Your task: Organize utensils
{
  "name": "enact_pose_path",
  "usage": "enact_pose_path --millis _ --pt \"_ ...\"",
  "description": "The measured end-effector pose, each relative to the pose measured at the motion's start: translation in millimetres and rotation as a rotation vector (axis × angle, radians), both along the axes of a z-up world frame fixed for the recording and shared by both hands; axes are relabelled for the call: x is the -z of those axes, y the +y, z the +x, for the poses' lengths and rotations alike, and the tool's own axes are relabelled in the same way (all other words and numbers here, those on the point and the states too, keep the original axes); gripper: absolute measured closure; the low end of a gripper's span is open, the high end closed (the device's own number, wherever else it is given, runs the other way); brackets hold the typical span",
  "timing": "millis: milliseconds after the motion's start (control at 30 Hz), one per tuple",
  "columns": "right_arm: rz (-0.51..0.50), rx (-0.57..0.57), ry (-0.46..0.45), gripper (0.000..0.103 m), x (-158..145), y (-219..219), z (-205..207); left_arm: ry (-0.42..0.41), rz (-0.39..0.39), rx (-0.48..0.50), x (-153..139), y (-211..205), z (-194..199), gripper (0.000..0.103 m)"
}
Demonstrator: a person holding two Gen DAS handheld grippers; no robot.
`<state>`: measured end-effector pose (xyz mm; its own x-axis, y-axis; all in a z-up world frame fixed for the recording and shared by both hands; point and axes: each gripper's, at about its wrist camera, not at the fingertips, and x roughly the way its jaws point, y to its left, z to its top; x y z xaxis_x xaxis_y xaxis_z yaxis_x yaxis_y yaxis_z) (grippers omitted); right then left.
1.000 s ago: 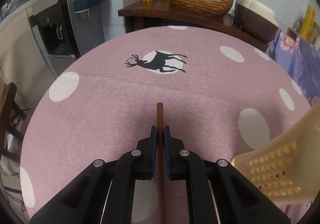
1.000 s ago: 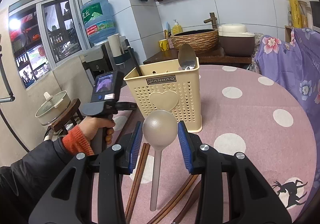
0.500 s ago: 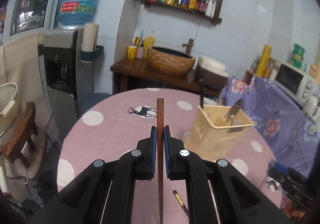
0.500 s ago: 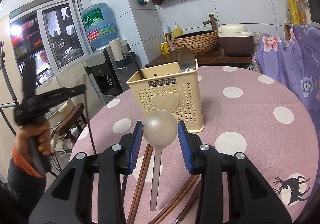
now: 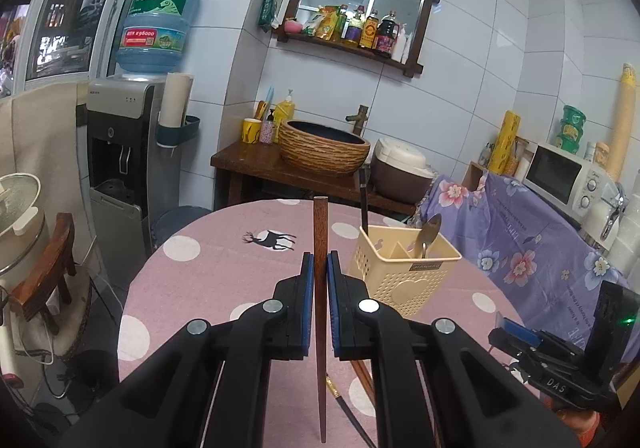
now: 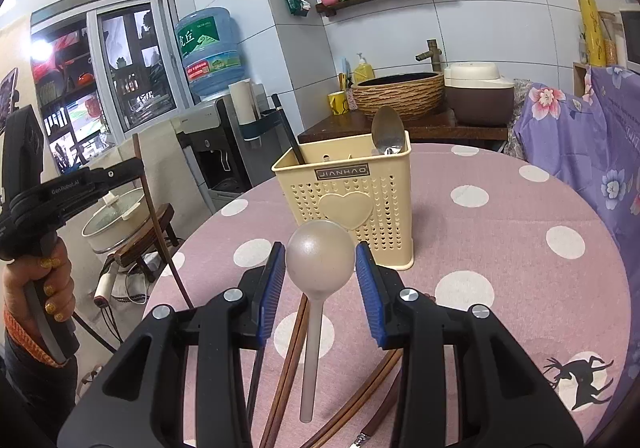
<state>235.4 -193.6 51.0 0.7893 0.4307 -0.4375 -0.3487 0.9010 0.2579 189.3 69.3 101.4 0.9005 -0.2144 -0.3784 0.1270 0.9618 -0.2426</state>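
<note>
My left gripper (image 5: 320,276) is shut on a brown wooden chopstick (image 5: 320,224), held upright above the pink dotted table (image 5: 208,280). From the right wrist view, the left gripper (image 6: 136,167) and its chopstick (image 6: 156,215) hang off the table's left side in a person's hand (image 6: 48,288). A grey spoon (image 6: 320,256) stands bowl up between the pads of my right gripper (image 6: 320,276), which is shut on it just in front of the cream utensil holder (image 6: 348,207). That holder (image 5: 404,276) contains a metal spoon (image 6: 387,131) and a black utensil (image 6: 286,127).
Several loose chopsticks (image 6: 288,360) lie on the table under my right gripper. A water dispenser (image 5: 120,151) and a stool with a pot (image 6: 120,228) stand to the left. A purple flowered cloth (image 6: 592,135) borders the right side; a basin (image 5: 324,147) sits behind.
My left gripper has risen from the table with the chopstick, swung out to the left and tilted up toward the room. The right gripper and its spoon have stayed put.
</note>
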Motion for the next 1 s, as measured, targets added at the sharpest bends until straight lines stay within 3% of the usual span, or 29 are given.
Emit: enact_pose_path --millis 200,433,600,733,1000 --pt "-0.005 -0.007 -0.031 0.066 -16.5 4.0 12.2 -0.049 -0.032 0.038 -28.9 -5.3 6.7 0.095" --pt "-0.040 0.040 -0.206 0.066 -99.9 12.3 56.9 -0.185 -0.063 0.064 -106.1 -30.7 42.4 0.095" --pt "-0.088 0.123 -0.318 0.066 -148.0 20.0 99.0 -0.258 -0.031 0.021 -134.0 -58.9 81.3 0.095" --pt "-0.117 0.166 -0.315 0.066 -137.0 26.7 129.4 -0.267 -0.002 -0.008 -117.3 -75.1 105.6 0.095" --pt "-0.174 0.178 -0.246 0.066 -64.6 33.8 139.8 -0.184 0.027 -0.005 -50.0 -84.6 119.8 0.095"
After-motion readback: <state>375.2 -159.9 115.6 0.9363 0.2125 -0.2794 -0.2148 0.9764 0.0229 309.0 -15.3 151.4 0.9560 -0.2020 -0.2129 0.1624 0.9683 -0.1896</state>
